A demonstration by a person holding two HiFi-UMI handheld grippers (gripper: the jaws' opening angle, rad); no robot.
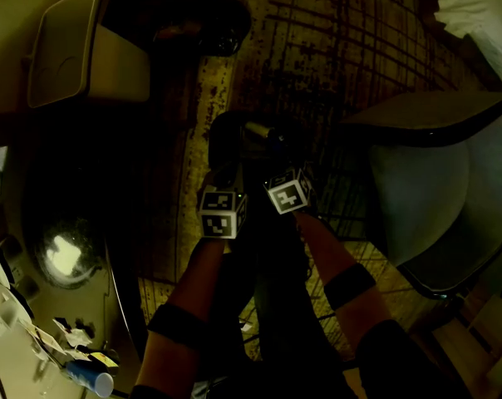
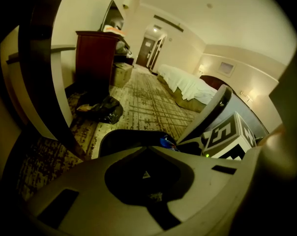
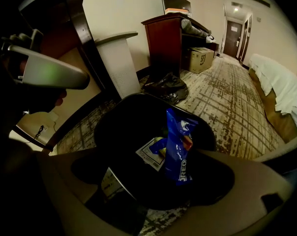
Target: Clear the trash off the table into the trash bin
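Right tongs (image 3: pixel 168 176) gape empty straight over the trash bin (image 3: pixel 114 127), Oreo wrapper (image 3: pixel 179 144) standing inside. Left tongs (image 2: pixel 147 154), pinched shut on nothing, hang nearer the counter's (image 1: pixel 10 360) scraps (image 1: pixel 68 335).

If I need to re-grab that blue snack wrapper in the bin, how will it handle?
The blue snack wrapper looks thin and creased, so it is probably floppy and very light. Its glossy film may slip in a light pinch. Pushed, it likely crumples.

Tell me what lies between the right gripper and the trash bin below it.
A blue snack wrapper lies there, clear of the open right gripper and at the mouth of the black trash bin. The right gripper view shows it.
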